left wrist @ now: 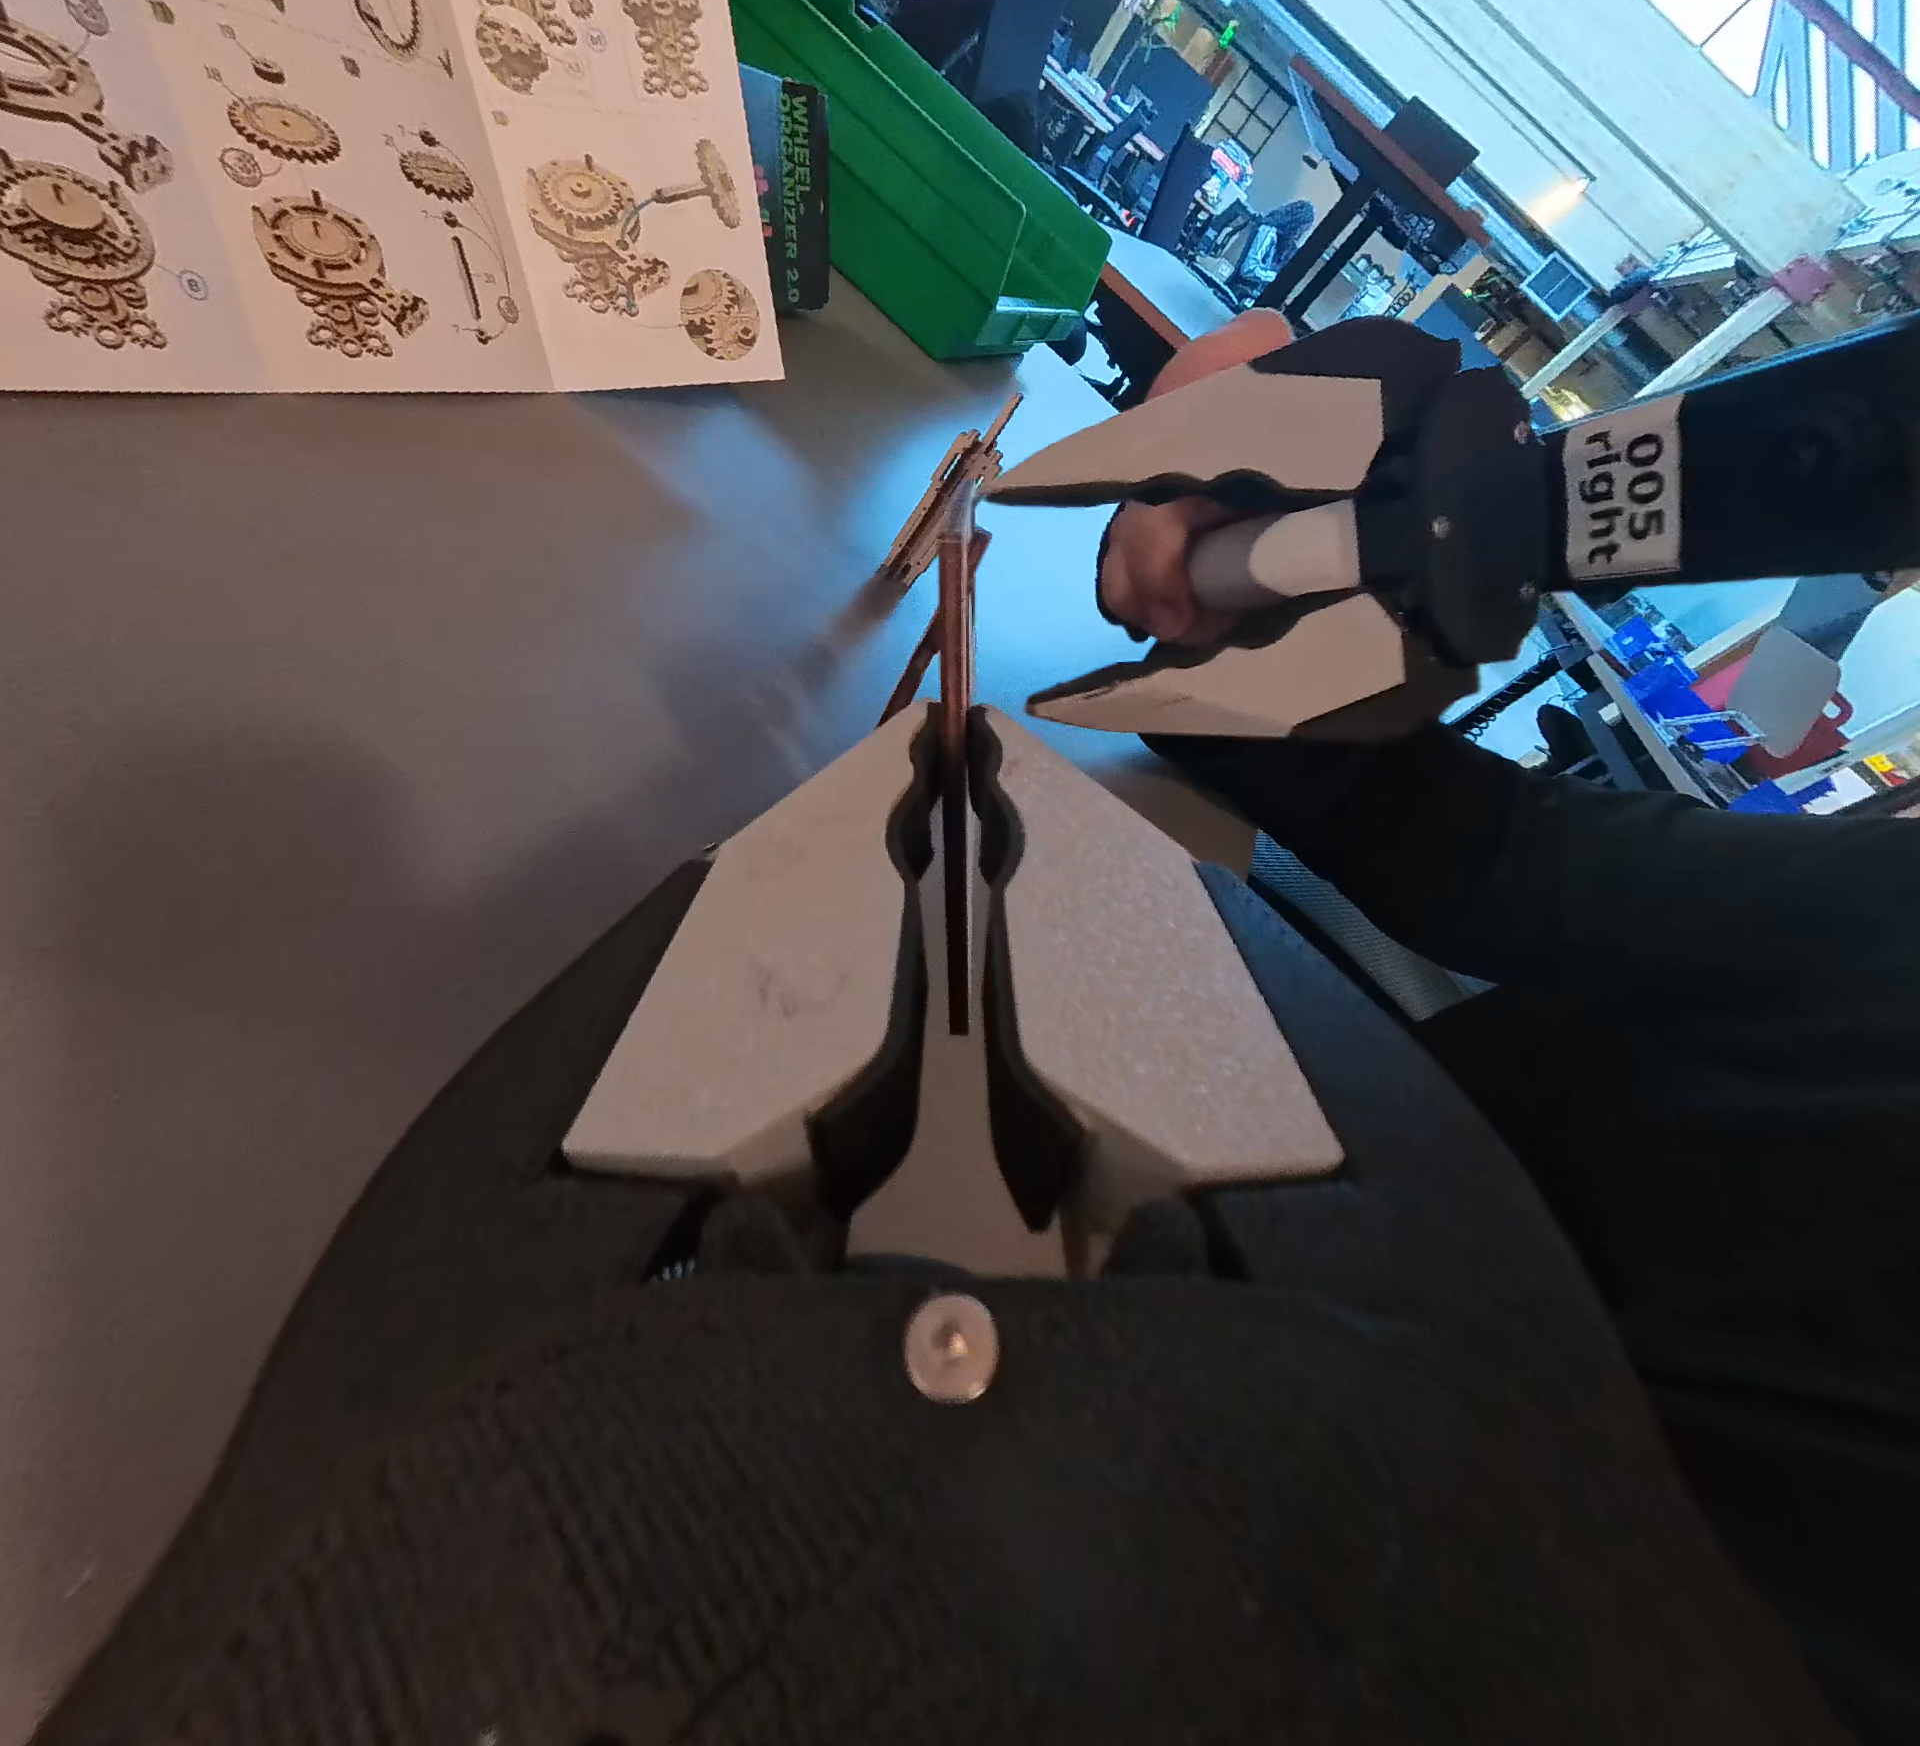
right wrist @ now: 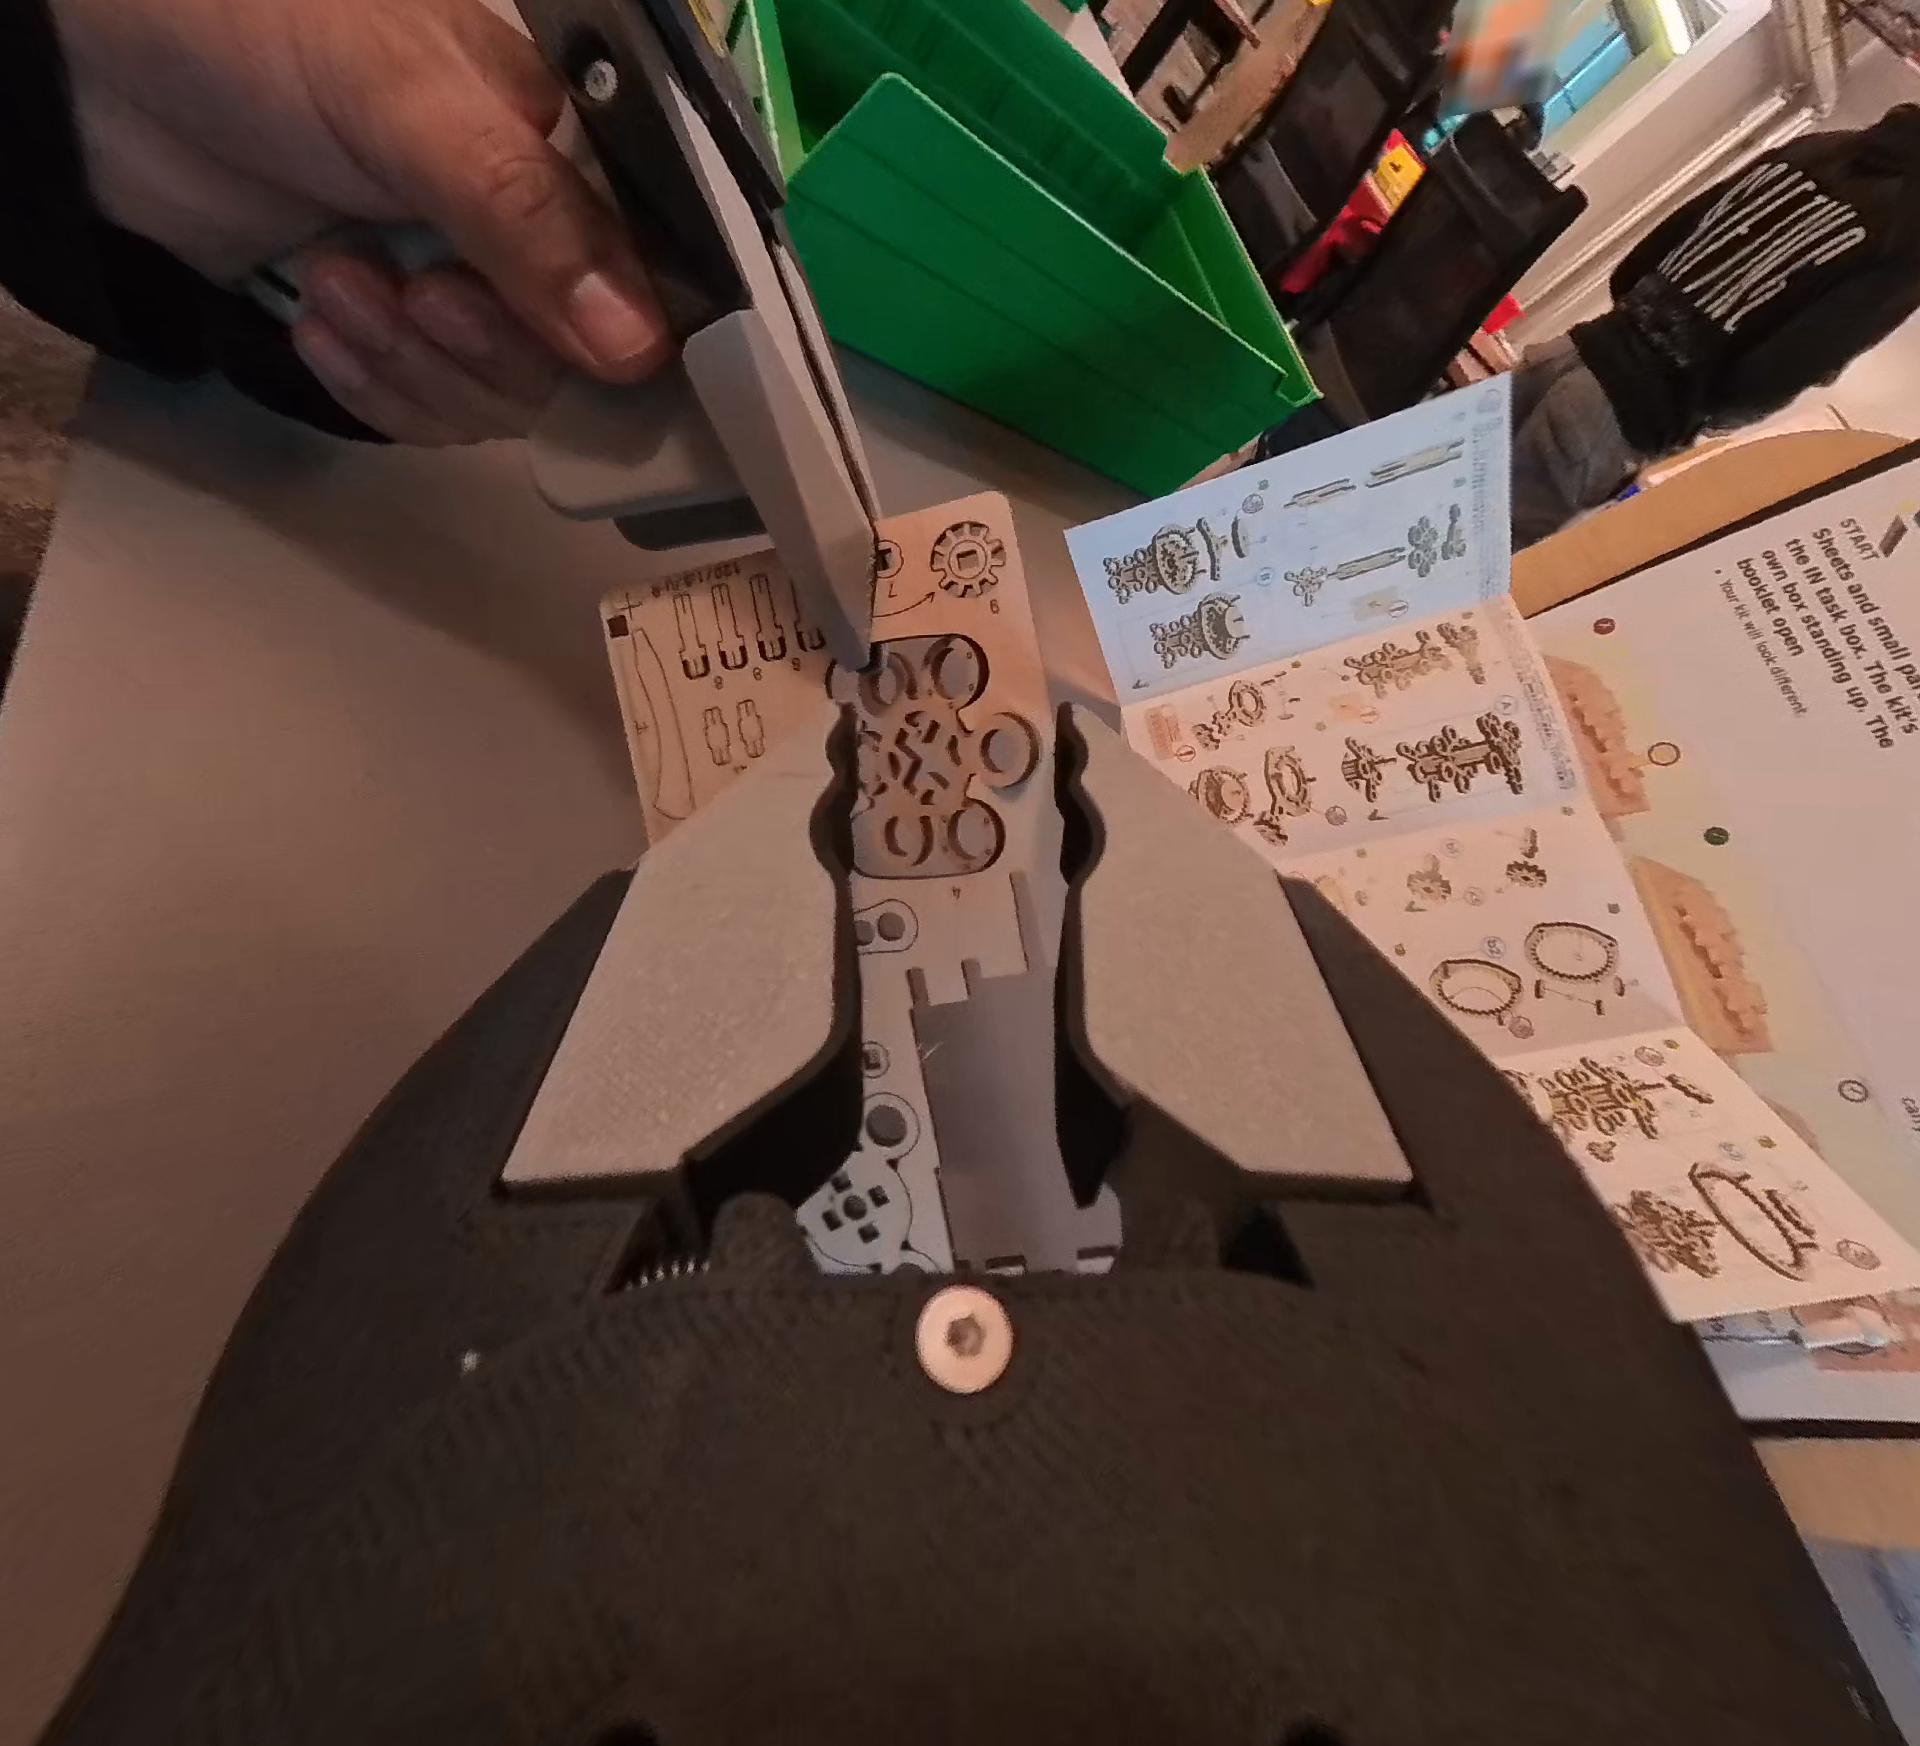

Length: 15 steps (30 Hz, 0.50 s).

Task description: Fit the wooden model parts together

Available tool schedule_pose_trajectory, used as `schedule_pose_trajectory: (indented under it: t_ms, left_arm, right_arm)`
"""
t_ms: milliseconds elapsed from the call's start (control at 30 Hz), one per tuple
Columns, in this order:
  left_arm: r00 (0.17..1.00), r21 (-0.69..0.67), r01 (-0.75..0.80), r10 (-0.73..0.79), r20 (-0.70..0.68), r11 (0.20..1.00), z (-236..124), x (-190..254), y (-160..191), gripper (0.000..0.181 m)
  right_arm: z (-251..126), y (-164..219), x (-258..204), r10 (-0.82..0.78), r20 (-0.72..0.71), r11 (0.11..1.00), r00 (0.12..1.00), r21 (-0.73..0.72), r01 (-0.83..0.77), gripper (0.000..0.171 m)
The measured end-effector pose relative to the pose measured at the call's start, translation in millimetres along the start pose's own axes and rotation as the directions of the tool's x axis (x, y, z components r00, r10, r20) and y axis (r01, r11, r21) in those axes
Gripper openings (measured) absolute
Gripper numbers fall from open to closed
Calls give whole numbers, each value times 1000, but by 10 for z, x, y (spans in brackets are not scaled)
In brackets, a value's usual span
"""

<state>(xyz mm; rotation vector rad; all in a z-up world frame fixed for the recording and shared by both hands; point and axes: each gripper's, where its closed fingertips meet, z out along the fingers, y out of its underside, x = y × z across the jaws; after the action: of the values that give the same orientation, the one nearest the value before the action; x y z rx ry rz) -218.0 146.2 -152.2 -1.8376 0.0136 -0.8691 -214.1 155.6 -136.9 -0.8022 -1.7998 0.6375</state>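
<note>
Left gripper [left wrist: 954, 722] is clamped on the thin wooden sheet [left wrist: 958, 616], held edge-on above the grey table [left wrist: 312, 657]. Right gripper [right wrist: 954, 740] stands agape near it, gripping nothing. Green bins [right wrist: 997, 242] and instruction booklet [right wrist: 1351, 761] lie behind. Only the right wrist view shows the sheet's laser-cut face.

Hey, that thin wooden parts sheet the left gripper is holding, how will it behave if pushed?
The wooden sheet looks thin and full of cut-outs, so probably light and snappable. Clamped edge-on in the left gripper, it appears stiff. The right gripper should press gently.
</note>
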Motion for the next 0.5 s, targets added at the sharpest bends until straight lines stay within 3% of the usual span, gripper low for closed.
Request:
schedule_pose_trajectory:
  t_ms: [300, 500]
  left_arm:
    - [1000, -9, -13, 13, 9, 1000, 11, -10, 13, 1]
    - [1000, -4, -20, 20, 5, 1000, 30, -19, 33, 0]
  right_arm:
    - [32, 50, -41, -7, 7, 1000, 1000, -12, 7, 33]
    - [24, 53, 15, 99, 50, 995, 994, 20, -100, 18]
